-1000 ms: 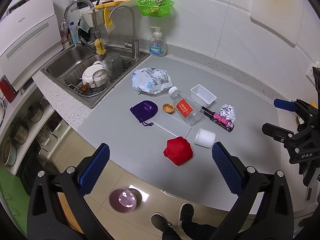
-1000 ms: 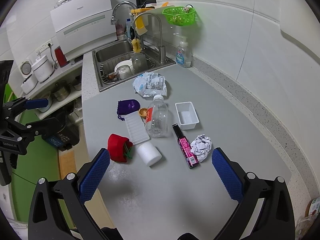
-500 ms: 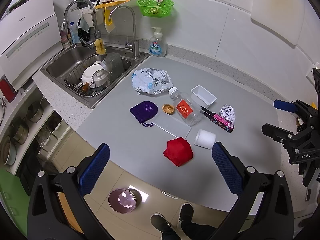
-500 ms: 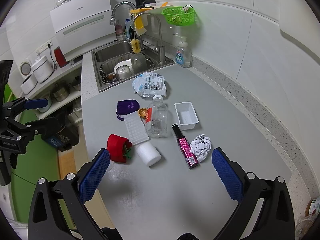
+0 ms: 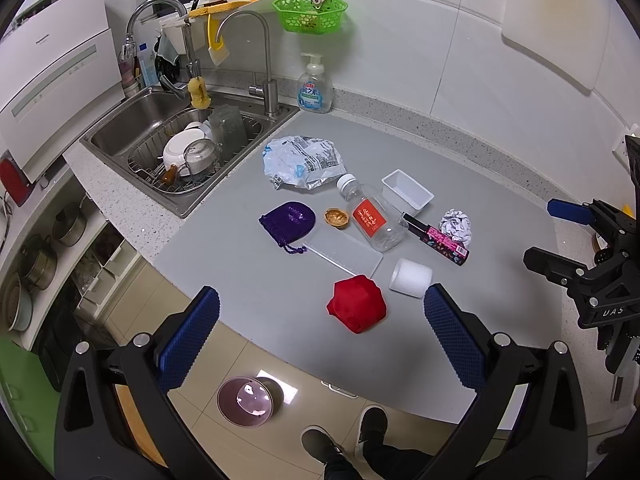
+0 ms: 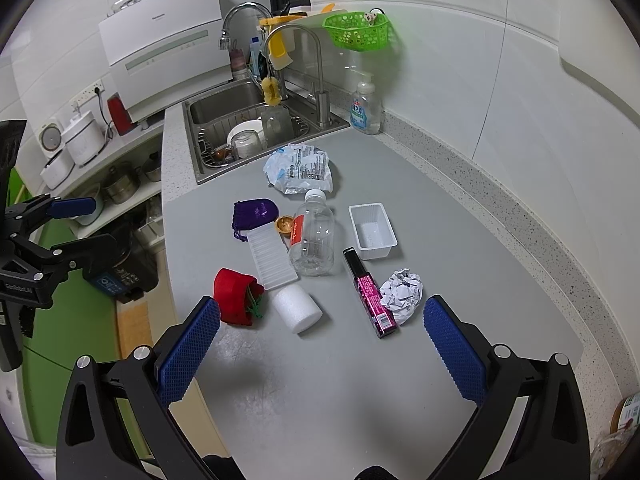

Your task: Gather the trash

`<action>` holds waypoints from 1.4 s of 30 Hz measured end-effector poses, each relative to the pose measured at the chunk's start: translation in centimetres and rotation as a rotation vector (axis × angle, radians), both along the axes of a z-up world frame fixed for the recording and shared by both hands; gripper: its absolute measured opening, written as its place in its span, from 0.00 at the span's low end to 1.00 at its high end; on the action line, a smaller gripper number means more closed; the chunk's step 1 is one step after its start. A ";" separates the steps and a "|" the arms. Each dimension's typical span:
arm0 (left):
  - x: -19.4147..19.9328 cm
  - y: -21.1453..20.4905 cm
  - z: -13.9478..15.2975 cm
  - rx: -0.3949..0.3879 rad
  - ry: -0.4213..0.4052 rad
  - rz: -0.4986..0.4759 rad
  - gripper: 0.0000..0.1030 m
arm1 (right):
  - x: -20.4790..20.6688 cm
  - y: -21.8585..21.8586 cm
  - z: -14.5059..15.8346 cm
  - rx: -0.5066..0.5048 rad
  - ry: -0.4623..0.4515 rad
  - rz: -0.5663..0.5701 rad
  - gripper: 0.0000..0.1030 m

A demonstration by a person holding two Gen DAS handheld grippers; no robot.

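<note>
Nothing shifts; both grippers, left gripper (image 5: 320, 328) and right gripper (image 6: 322, 338), hang spread (empty); foam roll (image 6: 297, 307) probably rolls if nudged.

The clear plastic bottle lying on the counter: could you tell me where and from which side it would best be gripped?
Grip the plastic bottle across its round body, coming from above. It lies on its side, its white cap toward the sink, with the ridged white tray close along one flank and the white tub off the other, so the fingers of the right hand-held gripper should probably straddle its width.
</note>
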State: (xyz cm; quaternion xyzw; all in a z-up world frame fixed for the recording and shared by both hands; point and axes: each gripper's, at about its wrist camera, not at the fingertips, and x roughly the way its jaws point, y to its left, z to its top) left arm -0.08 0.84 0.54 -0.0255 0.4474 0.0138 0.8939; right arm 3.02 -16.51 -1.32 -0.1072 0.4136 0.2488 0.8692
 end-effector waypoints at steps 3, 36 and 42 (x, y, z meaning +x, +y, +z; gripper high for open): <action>0.0 0.0 0.0 0.001 0.000 -0.001 0.97 | 0.0 0.0 -0.1 0.000 0.000 0.000 0.95; 4.7 -2.7 -6.9 -0.023 0.112 -0.020 0.97 | 1.6 -2.0 -2.5 -0.041 0.034 -0.033 0.95; 6.3 -3.0 -9.6 -0.025 0.171 -0.008 0.97 | 2.9 -2.7 -3.9 -0.059 0.049 -0.044 0.95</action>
